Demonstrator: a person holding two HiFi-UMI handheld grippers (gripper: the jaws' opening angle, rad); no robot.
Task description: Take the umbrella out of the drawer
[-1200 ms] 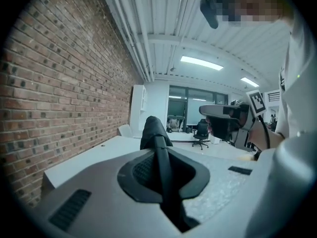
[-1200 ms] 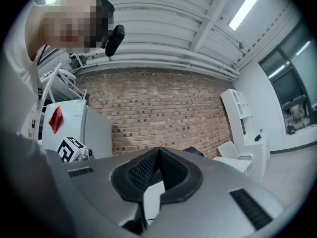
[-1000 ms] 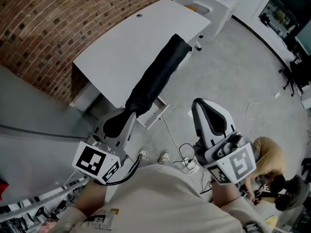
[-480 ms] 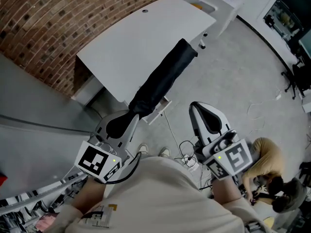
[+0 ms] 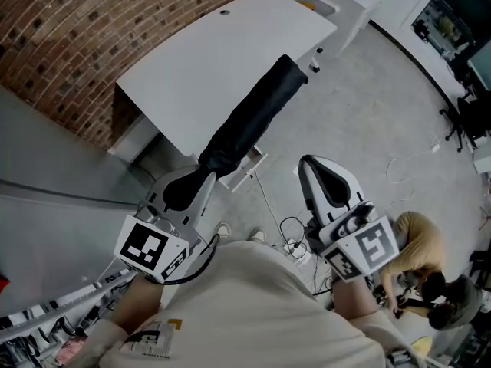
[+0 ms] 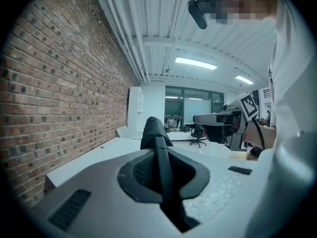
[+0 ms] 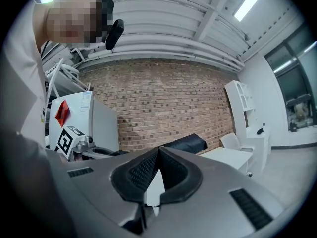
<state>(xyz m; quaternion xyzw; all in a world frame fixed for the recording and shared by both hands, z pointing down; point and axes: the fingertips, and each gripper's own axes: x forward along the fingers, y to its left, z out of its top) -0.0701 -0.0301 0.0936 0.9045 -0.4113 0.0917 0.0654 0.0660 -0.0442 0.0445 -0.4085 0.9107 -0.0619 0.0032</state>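
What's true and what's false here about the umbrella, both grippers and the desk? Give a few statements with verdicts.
1. The left gripper is shut on the black umbrella. True.
2. The right gripper grips the umbrella too. False: its jaws are together with nothing between them.
3. The umbrella lies inside a drawer. False: it is held up in the air, furled, by the edge of the white desk.
4. A brick wall runs behind the desk. True.

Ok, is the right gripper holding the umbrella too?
No, the right gripper has its jaws closed on nothing; only the left gripper clamps the umbrella.
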